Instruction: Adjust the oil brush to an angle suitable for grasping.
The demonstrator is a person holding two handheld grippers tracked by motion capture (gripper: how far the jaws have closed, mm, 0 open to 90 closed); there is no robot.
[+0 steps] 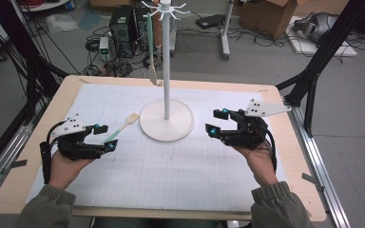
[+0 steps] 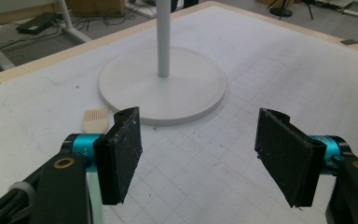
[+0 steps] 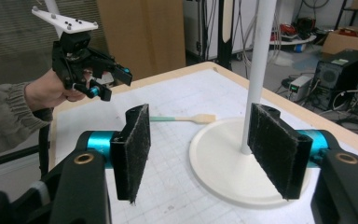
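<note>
Counting two grippers, one in each hand, both hovering low over the white grid mat point(image 1: 180, 190) on the single table point(image 1: 294, 190). Keeping the left gripper point(image 1: 107, 136) wide, two black pads point(image 2: 121, 154) standing well apart with only bare mat between them. Keeping the right gripper point(image 1: 215, 122) wide as well, gripping nothing, its two pads point(image 3: 135, 149) framing the stand's pole point(image 3: 261, 70) farther off.

Finding one spatula point(image 1: 122, 126) lying flat on the mat, green handle and pale slotted head, left of the stand's base point(image 1: 183, 124) and near it, not touching. Placing its handle end right at the left gripper's fingertips; passing behind the left-hand jaw in the left gripper view, with the head point(image 2: 95, 120) peeking out beyond. Not being pinched by either claw.

Counting one white stand, one round base, one upright pole, a ring of hooks point(image 1: 164, 8) on top. Noting one more green-handled spatula, the hanging spatula point(image 1: 151, 52), dangling from a hook, with a brownish thing point(image 1: 158, 31) just beside it, too blurred for naming.

Counting two olive sleeves point(image 1: 47, 209) entering from below.
</note>
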